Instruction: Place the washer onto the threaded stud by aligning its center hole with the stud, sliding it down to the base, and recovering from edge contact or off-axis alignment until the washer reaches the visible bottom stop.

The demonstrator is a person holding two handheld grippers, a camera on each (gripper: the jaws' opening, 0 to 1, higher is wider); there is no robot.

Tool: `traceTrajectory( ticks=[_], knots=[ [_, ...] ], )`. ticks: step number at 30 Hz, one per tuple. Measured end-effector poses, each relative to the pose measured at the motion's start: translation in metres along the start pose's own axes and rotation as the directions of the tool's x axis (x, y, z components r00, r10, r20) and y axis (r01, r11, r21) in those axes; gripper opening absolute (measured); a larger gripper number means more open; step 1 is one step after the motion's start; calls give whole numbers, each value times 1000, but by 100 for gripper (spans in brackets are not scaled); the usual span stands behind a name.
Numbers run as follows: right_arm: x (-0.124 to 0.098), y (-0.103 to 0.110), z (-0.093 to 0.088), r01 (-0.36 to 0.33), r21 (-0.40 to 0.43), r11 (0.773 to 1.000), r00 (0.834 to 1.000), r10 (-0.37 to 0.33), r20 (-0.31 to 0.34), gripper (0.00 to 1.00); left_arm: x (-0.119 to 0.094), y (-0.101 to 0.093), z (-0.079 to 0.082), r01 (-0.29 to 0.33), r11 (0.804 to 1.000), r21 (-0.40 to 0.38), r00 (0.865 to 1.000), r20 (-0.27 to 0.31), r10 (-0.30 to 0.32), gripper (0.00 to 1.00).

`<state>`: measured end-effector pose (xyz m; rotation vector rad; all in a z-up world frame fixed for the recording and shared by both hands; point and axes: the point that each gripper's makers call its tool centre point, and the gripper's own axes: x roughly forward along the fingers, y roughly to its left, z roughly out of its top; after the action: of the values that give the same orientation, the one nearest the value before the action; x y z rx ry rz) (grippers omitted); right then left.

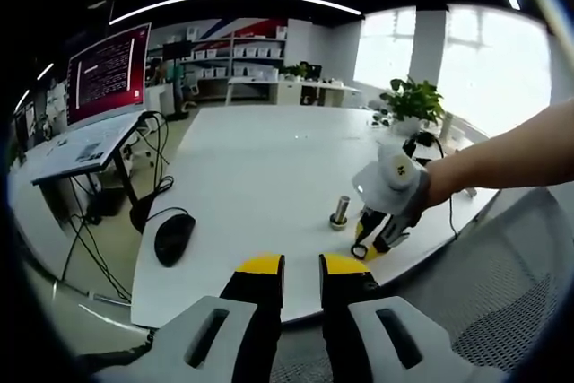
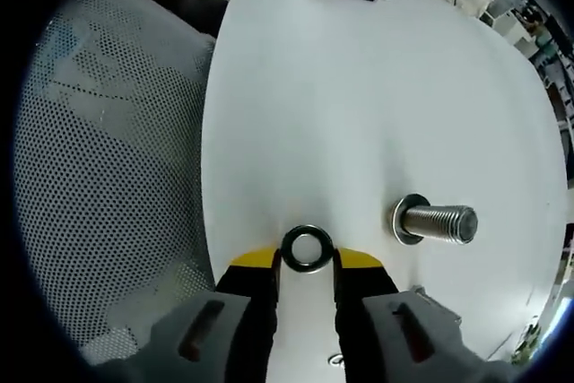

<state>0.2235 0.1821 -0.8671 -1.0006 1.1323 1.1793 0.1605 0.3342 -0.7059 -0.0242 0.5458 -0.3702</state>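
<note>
A silver threaded stud (image 2: pixel 438 222) stands upright on the white table (image 2: pixel 359 96), with a flat round flange (image 2: pixel 406 219) at its base. A dark metal washer (image 2: pixel 308 249) sits between the yellow tips of my right gripper (image 2: pixel 308 262), which is shut on it by the rim. The washer is left of the stud and well apart from it. In the left gripper view the stud (image 1: pixel 340 213) is small, and the right gripper (image 1: pixel 369 245) hangs just right of it in a person's hand. My left gripper (image 1: pixel 302 266) is open and holds nothing, back from the table's near edge.
A black mouse (image 1: pixel 173 238) with its cable lies at the table's left end. A mesh chair (image 2: pixel 99 177) stands beside the table edge. A potted plant (image 1: pixel 413 100) stands at the far right, and a monitor (image 1: pixel 108 73) on a side desk at the left.
</note>
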Motion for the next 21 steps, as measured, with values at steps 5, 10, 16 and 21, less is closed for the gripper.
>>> traceTrajectory(
  ticks=[5, 10, 16, 21],
  knots=[
    [1, 0, -1, -16, -16, 1000, 1000, 15, -14, 23, 0, 0, 0, 1, 1000, 1, 1000, -1, -1, 13],
    [2, 1, -1, -10, -20, 1000, 999, 9, -53, 24, 0, 0, 1, -2, 1000, -2, 1000, 3, 2, 13],
    [3, 0, -1, -18, -55, 998, 990, 11, -139, 24, 0, 1, 1, -4, 1000, -3, 1000, 4, 4, 13],
    [3, -2, -2, -30, -45, 999, 989, 23, -146, 24, 0, 1, 0, -3, 1000, -2, 1000, 2, 3, 13]
  ],
)
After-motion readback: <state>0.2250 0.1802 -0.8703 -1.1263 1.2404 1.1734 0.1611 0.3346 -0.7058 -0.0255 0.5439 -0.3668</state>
